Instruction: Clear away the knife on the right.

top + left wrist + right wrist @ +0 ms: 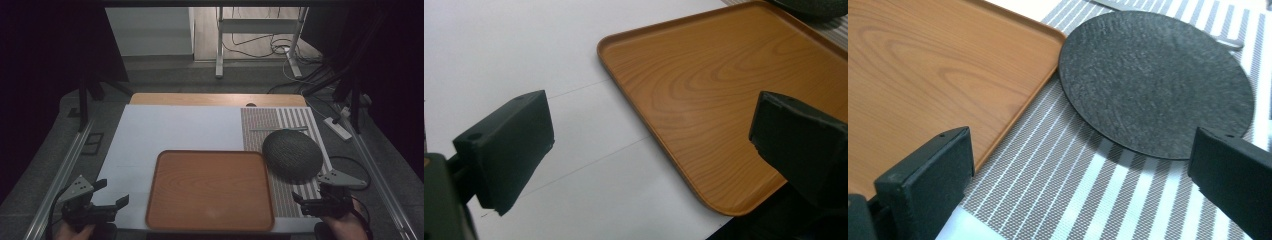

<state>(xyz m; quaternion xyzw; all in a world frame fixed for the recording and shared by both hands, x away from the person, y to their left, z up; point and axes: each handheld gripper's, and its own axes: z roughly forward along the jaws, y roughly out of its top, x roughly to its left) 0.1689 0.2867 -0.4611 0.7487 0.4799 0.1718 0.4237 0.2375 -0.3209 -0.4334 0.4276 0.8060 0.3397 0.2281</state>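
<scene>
Wooden tray (210,190) lies bare beside the dark plate (292,154). Both the left gripper (107,200) and the right gripper (307,199) gape, unladen. Likely best: approach the plate's rim low.

Dim room, grey carpet floor (165,80)

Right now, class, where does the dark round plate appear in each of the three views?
High view: the dark round plate lies right of centre on the striped mat.
Left gripper view: its edge peeks in at the top right corner.
Right gripper view: upper right.
Shared landmark: the wooden tray beside it.
</scene>
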